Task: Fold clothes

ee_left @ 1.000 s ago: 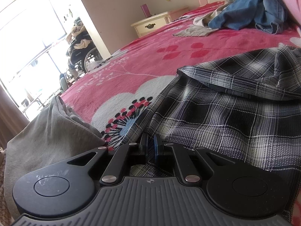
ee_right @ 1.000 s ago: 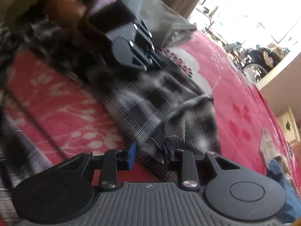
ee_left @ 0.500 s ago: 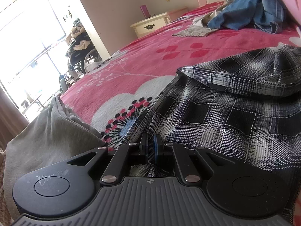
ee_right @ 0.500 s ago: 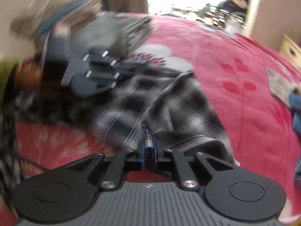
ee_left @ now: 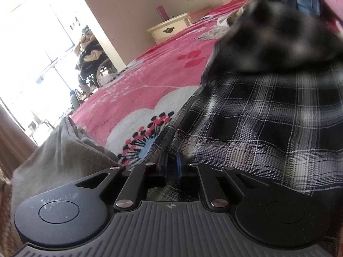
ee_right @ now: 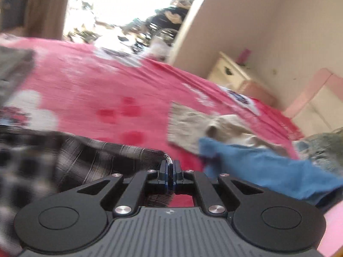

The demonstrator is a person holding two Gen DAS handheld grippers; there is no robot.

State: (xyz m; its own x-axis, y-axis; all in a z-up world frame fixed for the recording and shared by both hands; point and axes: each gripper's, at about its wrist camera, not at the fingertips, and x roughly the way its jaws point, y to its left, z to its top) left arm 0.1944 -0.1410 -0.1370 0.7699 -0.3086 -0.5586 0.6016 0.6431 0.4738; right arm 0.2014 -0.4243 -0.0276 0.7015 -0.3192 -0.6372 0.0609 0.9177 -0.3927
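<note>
A black-and-white plaid shirt (ee_left: pixel 257 124) lies spread on the pink bedspread (ee_left: pixel 150 81). My left gripper (ee_left: pixel 171 166) rests low at the shirt's near edge. Its jaws are opening, and a strip of plaid still lies in the narrow gap between the pads. My right gripper (ee_right: pixel 170 169) is shut on another edge of the plaid shirt (ee_right: pixel 96 156), a frayed bit of which pokes up between the pads. That part is lifted off the bed. It shows as a blurred plaid fold (ee_left: pixel 278 32) high on the right in the left wrist view.
A grey garment (ee_left: pixel 60 156) is bunched at the left, beside my left gripper. A blue garment (ee_right: pixel 257 167) and a beige cloth (ee_right: pixel 193 124) lie farther up the bed. A cream nightstand (ee_right: pixel 229 72) stands by the wall, and a loaded wheelchair (ee_left: pixel 92 64) by the bright window.
My right gripper shut on the plaid edge, then swung up and across with it. A plaid fold rose at the upper right of the left view. The left jaws parted slightly.
</note>
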